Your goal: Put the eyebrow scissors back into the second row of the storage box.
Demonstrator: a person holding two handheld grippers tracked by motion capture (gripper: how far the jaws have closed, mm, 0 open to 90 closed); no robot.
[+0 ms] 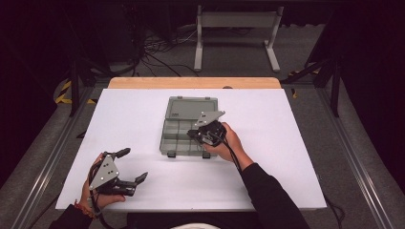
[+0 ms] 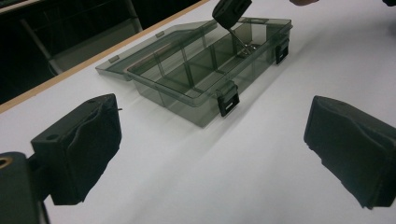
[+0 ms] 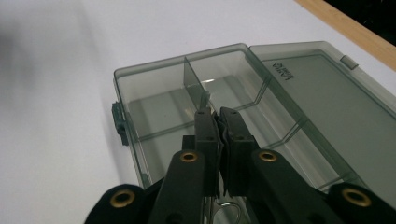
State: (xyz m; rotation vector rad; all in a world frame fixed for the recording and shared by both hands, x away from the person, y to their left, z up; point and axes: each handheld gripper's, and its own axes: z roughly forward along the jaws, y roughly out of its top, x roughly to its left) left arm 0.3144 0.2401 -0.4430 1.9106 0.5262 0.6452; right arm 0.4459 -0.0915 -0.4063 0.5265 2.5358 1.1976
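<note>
**Lowering a thin piece into the open box**

Working inside the organiser box (image 1: 165, 141) at the middle of the counter (image 1: 286, 157), the right tool (image 1: 196, 134) has its jaws pressed together on a thin piece (image 3: 205, 99), whose tip pokes out just beyond them; what the piece is cannot be told, though in the left gripper view it reads as a slim sliver (image 2: 239, 39) running from the tool down toward the box floor.

The lid (image 1: 192, 108) is already open and lies flat behind the box; the compartments look nearly bare through the smoky walls; so I judge the job to be at its placing step, with the piece over a near-side compartment but not yet released; letting go, pulling the tool out and perhaps closing the lid are left.

The left tool (image 1: 133, 165) rests well in front of the box and to its left, jaws wide apart and holding nothing; it points toward the box's front wall.

Around the box the counter is plain white; a wooden edge (image 1: 191, 82) runs behind the lid, and a metal frame (image 1: 236, 28) stands on the floor farther back. Close obstacles are the upright dividers (image 3: 194, 77) beside the jaws, which could catch the piece, and the two dark latches (image 2: 228, 100) on the front wall.
</note>
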